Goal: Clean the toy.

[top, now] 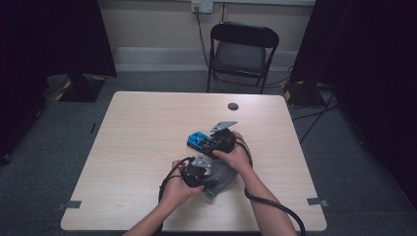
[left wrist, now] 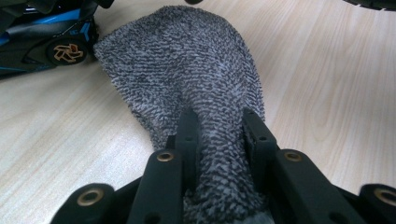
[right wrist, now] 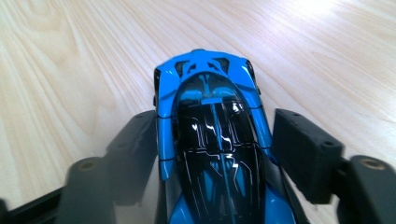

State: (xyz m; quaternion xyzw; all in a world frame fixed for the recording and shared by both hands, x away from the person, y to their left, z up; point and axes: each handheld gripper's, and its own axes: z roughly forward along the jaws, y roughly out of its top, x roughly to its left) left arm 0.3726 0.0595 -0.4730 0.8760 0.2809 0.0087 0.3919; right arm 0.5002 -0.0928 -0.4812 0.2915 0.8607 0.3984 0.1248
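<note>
A grey terry cloth [left wrist: 187, 60] lies on the wooden table [top: 142, 128], and my left gripper [left wrist: 218, 116] is shut on its near end, the fabric bunched between the jaws. In the high view this cloth [top: 222, 178] sits near the front edge, under the left gripper [top: 196, 172]. A blue and black toy car [right wrist: 205, 79] stands on the table between the jaws of my right gripper [right wrist: 215, 119]. That gripper is open, with a gap between its right jaw and the car's side. The car [top: 198, 140] sits just beyond the cloth, and its wheel [left wrist: 63, 51] appears in the left gripper view.
A dark round cap [top: 233, 106] sits in the tabletop towards the far edge. A black folding chair [top: 243, 49] stands behind the table. Cables trail from both grippers over the front edge.
</note>
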